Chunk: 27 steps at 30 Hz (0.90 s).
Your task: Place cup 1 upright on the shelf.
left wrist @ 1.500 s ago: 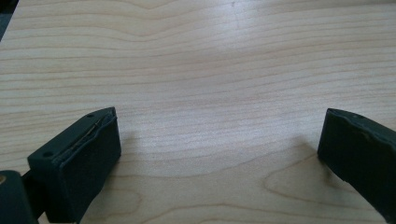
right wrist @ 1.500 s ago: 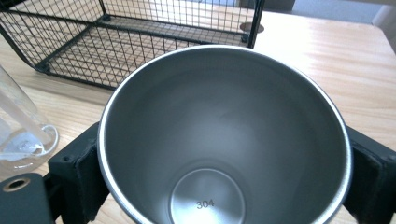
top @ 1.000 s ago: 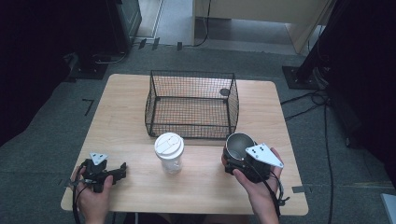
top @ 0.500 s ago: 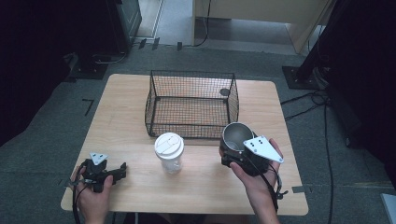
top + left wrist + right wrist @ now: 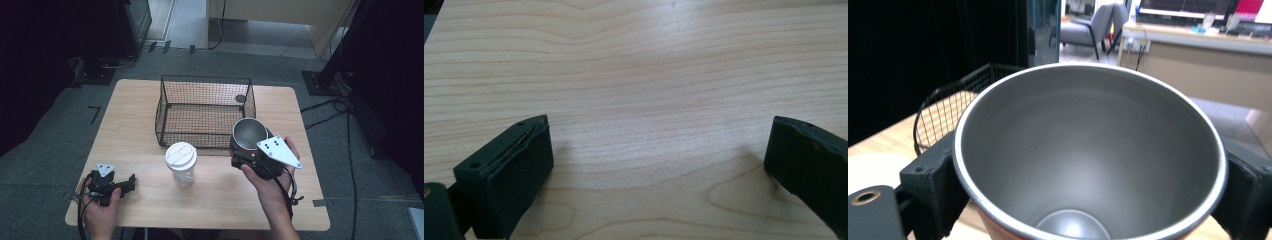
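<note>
My right gripper (image 5: 246, 149) is shut on a steel cup (image 5: 248, 133) and holds it upright, just above the table (image 5: 210, 200), close to the front right corner of a black wire basket (image 5: 205, 136). In the right gripper view the cup (image 5: 1088, 150) shows its empty inside, and the right gripper (image 5: 1090, 192) has a black jaw pressed on each side of the wall. My left gripper (image 5: 127, 182) rests on the table at the front left. Its jaws stand wide apart in the left gripper view (image 5: 659, 160), with bare wood between them.
A paper cup with a white lid (image 5: 181, 162) stands in the middle of the table, in front of the basket. A small dark round thing (image 5: 240, 98) sits at the basket's far right corner. Cables cross the grey floor (image 5: 340, 107) to the right.
My right gripper has risen with the steel cup and moved a little away from me, toward the basket. The left gripper has stayed where it was.
</note>
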Motion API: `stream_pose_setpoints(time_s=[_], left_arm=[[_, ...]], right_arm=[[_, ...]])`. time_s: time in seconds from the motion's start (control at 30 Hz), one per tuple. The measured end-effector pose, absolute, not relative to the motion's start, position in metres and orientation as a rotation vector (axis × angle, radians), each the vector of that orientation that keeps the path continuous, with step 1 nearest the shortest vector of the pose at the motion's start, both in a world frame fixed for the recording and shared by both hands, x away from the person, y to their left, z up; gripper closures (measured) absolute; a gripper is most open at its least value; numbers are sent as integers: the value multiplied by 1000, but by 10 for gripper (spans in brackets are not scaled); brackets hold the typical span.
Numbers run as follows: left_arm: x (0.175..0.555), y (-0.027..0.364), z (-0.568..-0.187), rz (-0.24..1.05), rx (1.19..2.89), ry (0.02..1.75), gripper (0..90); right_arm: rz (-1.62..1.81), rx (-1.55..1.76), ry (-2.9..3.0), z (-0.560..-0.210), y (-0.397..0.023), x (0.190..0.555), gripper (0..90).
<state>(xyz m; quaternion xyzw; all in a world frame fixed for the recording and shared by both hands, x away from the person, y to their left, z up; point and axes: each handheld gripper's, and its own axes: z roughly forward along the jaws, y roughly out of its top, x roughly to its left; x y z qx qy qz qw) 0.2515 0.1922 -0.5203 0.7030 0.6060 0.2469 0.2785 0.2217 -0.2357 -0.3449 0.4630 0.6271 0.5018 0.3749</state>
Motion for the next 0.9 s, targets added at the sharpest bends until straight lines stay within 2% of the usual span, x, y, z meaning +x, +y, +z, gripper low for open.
stream_pose_setpoints(time_s=[0.4,0.9], left_arm=[[252,192,-520,662,1888,1626,1],[252,192,-520,662,1887,1627,1]], right_arm=[[1354,1064,1456,-330,-218,241,71],[1458,1004,1360,-334,-205,280,70]])
